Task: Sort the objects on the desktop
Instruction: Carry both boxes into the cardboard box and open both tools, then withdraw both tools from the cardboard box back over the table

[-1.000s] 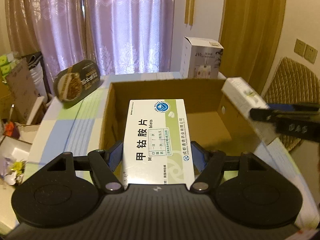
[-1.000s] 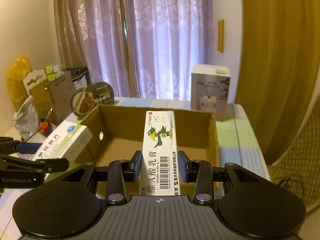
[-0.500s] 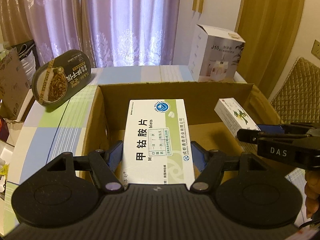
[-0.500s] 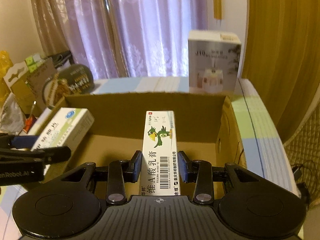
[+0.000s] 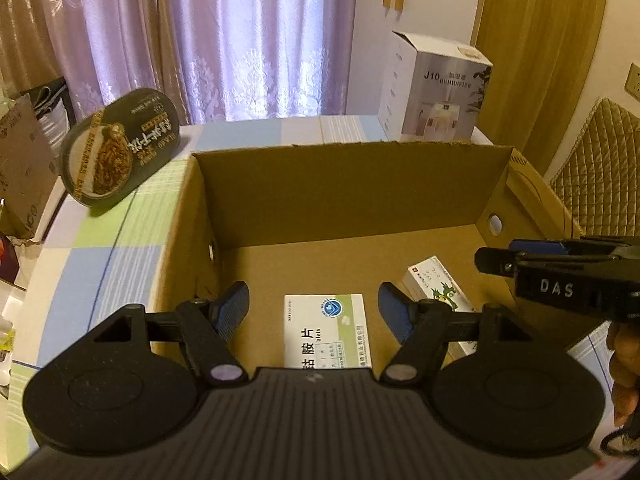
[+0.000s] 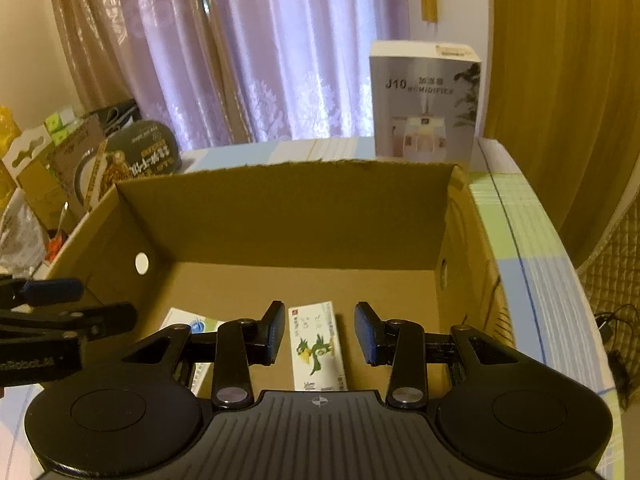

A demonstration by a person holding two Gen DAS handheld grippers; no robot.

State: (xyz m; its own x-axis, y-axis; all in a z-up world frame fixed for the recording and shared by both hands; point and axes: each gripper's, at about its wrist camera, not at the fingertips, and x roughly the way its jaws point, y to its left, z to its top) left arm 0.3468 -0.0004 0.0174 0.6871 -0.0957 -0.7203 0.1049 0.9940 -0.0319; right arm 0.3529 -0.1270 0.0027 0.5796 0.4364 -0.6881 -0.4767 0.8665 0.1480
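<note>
Two medicine cartons lie flat on the cardboard box floor, both grippers spread wide and empty.
Left wrist view: left gripper (image 5: 314,310) straddles the glossy white-green tablet carton (image 5: 326,330), placed flat so it settles; the parrot ointment carton (image 5: 438,294) lies at 3 o'clock. Right wrist view: right gripper (image 6: 320,332) hangs over that slim carton (image 6: 318,346) inside the matte corrugated box (image 6: 288,216) on the checked desk (image 6: 520,220).
</note>
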